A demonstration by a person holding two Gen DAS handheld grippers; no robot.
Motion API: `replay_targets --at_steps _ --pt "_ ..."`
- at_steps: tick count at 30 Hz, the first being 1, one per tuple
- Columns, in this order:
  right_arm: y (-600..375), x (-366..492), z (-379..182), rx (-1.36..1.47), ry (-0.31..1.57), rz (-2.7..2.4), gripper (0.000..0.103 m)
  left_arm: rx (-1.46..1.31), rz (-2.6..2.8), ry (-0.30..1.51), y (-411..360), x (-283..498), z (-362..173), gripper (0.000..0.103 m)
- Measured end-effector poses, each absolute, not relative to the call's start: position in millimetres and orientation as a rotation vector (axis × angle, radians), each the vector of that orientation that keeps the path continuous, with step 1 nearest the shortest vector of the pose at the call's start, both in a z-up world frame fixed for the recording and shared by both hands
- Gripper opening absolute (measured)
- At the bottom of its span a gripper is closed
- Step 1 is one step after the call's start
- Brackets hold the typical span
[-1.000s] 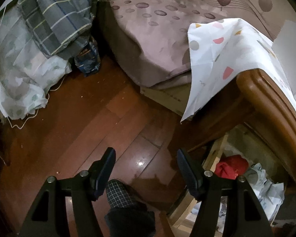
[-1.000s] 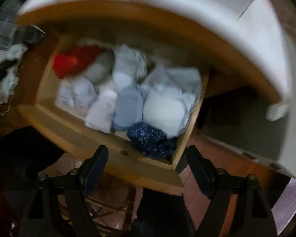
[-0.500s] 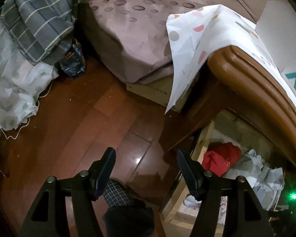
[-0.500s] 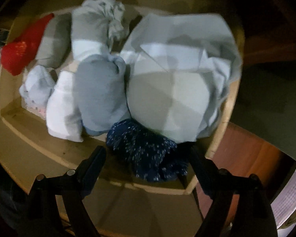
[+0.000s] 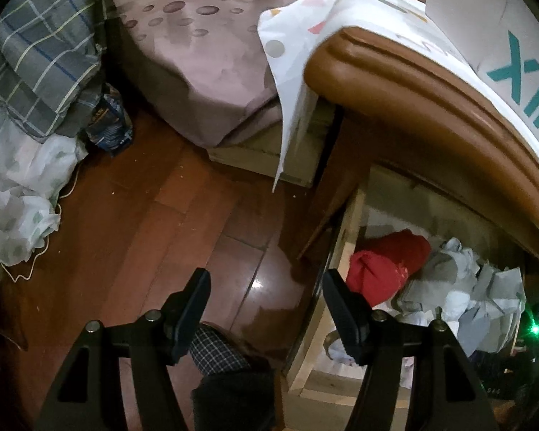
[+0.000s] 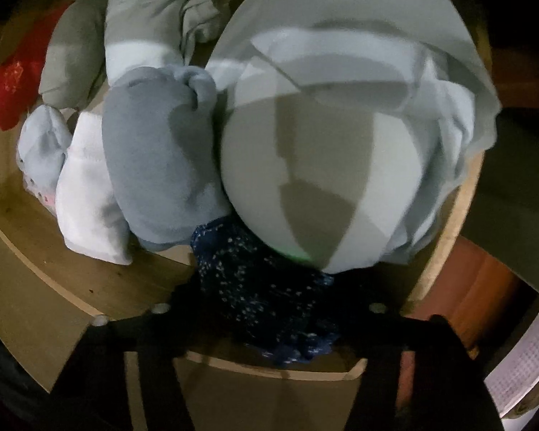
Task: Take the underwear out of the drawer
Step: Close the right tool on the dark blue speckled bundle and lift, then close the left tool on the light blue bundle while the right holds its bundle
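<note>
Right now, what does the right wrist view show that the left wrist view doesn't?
Right wrist only: the right gripper, jaws just closing around the dark blue speckled underwear, plus a grey-blue roll. Left wrist only: the left gripper, open over the wooden floor, and the bed. Both: the open drawer and the red garment.

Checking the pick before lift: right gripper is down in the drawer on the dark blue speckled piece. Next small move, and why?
Probably finish closing, then lift straight up. The right gripper has just been closing with the dark blue speckled underwear bunched between its fingers, at the front of the drawer. Whether the pads already press on it is too dark to tell. The left gripper hangs open over the floor.
</note>
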State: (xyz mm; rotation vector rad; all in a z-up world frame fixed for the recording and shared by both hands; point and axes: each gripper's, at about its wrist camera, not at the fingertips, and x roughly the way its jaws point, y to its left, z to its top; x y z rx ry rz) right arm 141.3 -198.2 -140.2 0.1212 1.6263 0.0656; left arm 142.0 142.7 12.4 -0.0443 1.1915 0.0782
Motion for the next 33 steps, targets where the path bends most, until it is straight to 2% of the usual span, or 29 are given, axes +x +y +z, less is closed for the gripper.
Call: replay_targets --at_steps 6,9,16,22,33 --pt "-200 122 -121 0.137 1.571 0.076 0.031 -0.052 0.061 1.221 138 142 6 0.066" --pt "-203 115 -106 0.171 1.529 0.078 0.028 -0.052 0.059 1.230 137 142 4 0.066" --pt "-213 103 -67 0.245 1.423 0.098 0.027 -0.041 0.012 1.234 129 140 5 0.066" --pt "-217 82 -32 0.234 1.237 0.052 0.027 0.019 -0.079 1.262 106 136 -1 0.066" --pt "-247 83 -44 0.380 1.109 0.054 0.027 0.170 -0.313 1.363 44 125 -26 0.066"
